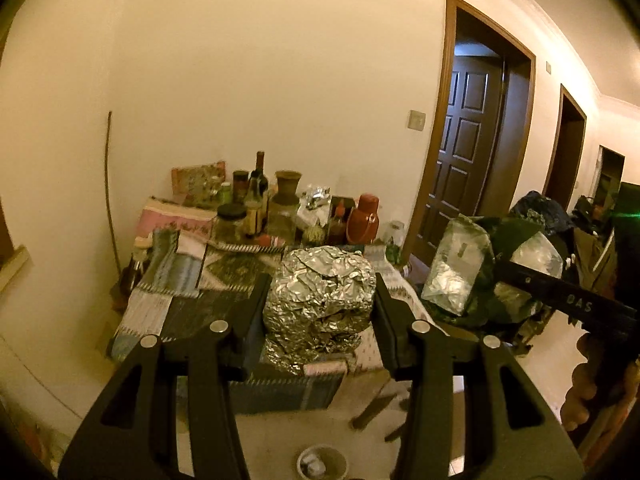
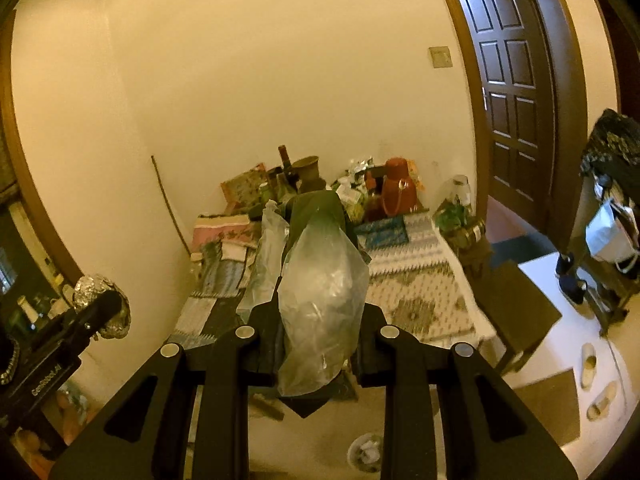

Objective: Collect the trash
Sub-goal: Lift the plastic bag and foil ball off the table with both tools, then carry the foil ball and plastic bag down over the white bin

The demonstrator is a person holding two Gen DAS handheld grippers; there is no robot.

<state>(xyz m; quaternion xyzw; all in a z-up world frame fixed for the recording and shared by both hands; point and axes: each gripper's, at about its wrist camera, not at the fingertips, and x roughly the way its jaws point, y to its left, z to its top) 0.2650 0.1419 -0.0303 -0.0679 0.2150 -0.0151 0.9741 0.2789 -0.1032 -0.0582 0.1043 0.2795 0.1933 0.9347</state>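
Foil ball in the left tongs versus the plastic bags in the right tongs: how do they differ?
The foil ball is crumpled, shiny, opaque and compact; the plastic bags are limp, partly see-through and dark green, hanging past the tongs. The left tongs stand wide around the foil; the right tongs pinch thin film. Both are held clear of the table.

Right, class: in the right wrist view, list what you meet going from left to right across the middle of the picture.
Foil ball held by the left gripper → clear plastic bag in the right gripper → red jug on the table → dark panelled door.
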